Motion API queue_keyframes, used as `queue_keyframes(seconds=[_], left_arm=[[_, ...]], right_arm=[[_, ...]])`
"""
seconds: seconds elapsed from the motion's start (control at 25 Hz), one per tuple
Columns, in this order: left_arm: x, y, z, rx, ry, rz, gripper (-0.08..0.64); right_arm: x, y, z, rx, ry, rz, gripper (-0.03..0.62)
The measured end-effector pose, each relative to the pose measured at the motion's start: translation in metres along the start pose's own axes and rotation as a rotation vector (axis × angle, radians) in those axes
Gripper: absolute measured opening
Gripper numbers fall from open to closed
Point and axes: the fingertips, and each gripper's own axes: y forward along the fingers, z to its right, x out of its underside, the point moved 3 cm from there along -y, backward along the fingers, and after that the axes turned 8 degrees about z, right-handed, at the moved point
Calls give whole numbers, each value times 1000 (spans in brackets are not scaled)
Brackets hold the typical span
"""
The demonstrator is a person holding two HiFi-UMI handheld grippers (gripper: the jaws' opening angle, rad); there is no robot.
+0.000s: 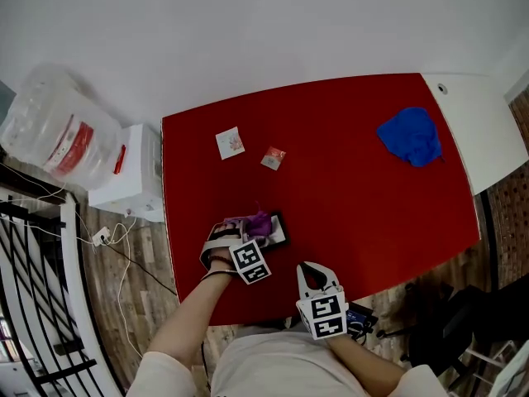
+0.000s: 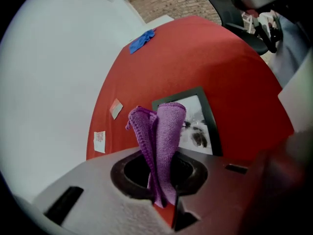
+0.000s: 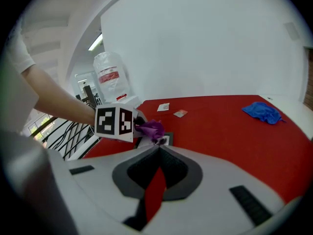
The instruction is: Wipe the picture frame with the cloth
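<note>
Pinched purple cloth (image 2: pixel 168 126) in left claw (image 2: pixel 165 199) over picture frame (image 2: pixel 198 116), apparently for wiping. Held right claw (image 3: pixel 159 148) pressed together, empty, clear near surface (image 2: pixel 220 58) edge.

The purple cloth (image 2: pixel 164 136) is soft, fuzzy fabric with a ribbed, knitted edge. The picture frame (image 2: pixel 209 121) has a dark matt border round a smooth print. The red table (image 1: pixel 355 188) looks smooth and matt. At the far right lies crumpled blue fabric (image 1: pixel 411 136). To the left are a clear, shiny plastic bag (image 1: pixel 58 126) and a wood-plank floor (image 1: pixel 145 304).
</note>
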Motion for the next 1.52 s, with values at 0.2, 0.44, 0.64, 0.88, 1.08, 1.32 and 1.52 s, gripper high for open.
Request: queue_keyframes(seconds=[0.2, 0.44, 0.64, 0.88, 1.08, 1.32, 1.52], left_arm=[[-9, -17, 35, 19, 9, 6, 60], [-16, -34, 69, 38, 26, 22, 60], [-17, -37, 68, 29, 22, 25, 60], [-14, -27, 9, -28, -49, 5, 60], [-17, 0, -14, -31, -30, -45, 60], [-19, 6, 5, 5, -1, -64, 60], [-27, -14, 35, 32, 17, -33, 60]], right_arm=[[-3, 4, -3, -19, -6, 9, 3], [-2, 12, -13, -56, -12, 3, 3], [-3, 12, -13, -61, -14, 2, 3], [-1, 9, -2, -39, 1, 2, 3], [3, 3, 7, -20, 16, -6, 3], [4, 0, 17, -4, 33, -4, 3], [6, 5, 14, -28, 30, -7, 3]])
